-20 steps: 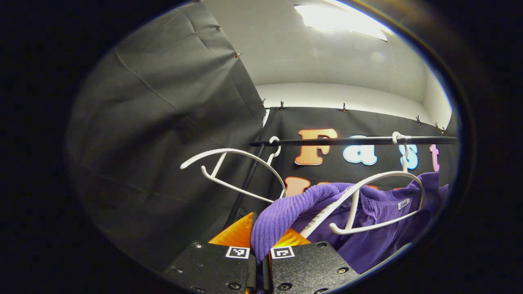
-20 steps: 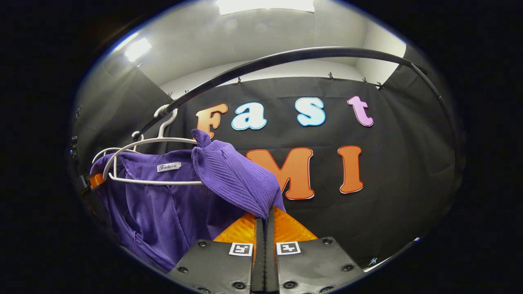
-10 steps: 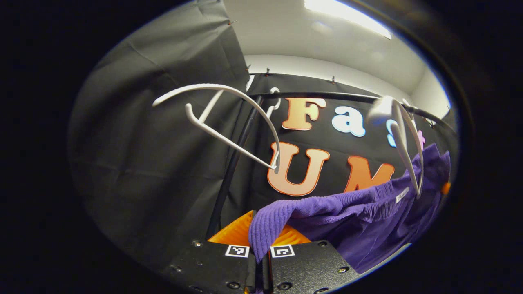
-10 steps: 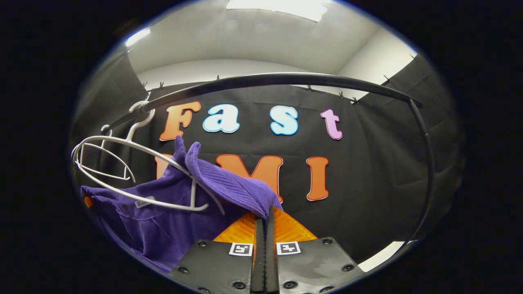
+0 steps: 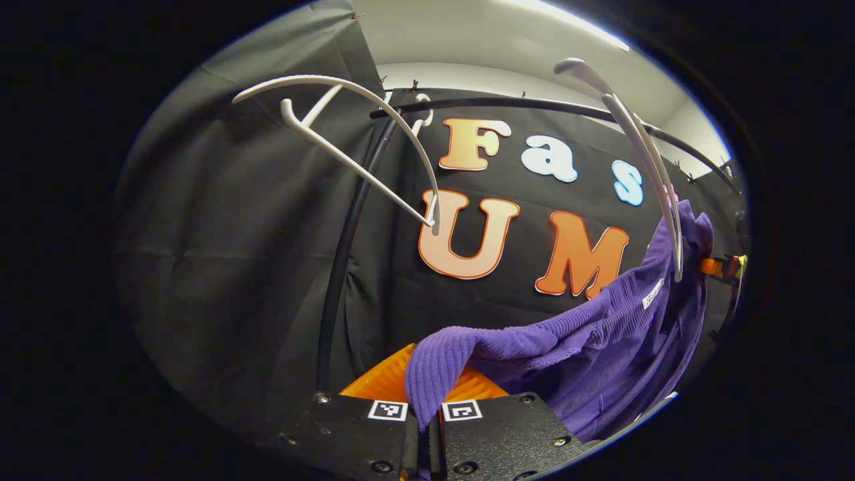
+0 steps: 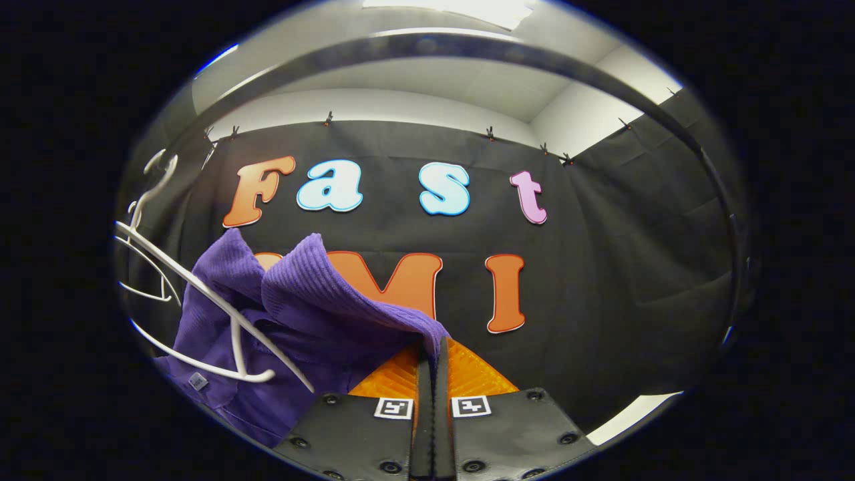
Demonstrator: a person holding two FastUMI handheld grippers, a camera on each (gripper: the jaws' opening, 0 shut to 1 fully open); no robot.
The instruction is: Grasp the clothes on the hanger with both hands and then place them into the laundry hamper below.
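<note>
A purple ribbed garment (image 5: 588, 334) stretches between my two grippers. My left gripper (image 5: 427, 384) is shut on one end of it, the cloth folding over the fingers. At the other end my right gripper (image 6: 431, 354) is shut on a fold of the same garment (image 6: 300, 294). A white hanger (image 5: 651, 153) tilts steeply, its lower arm still touching the garment's collar, and in the right gripper view that hanger (image 6: 200, 294) crosses in front of the cloth. The other gripper (image 5: 725, 267) peeks out behind the garment at the far right.
A second, bare white hanger (image 5: 361, 140) hangs from the black rail (image 5: 534, 107), whose upright post (image 5: 340, 260) runs down on the left. In the right gripper view the rail (image 6: 467, 47) arcs close overhead. Black cloth walls close in behind and beside.
Both grippers have come down and forward with the garment. The garment's hanger has swung from level to steeply tilted, and the cloth has slid down off most of it. The rail now sits higher in both views.
</note>
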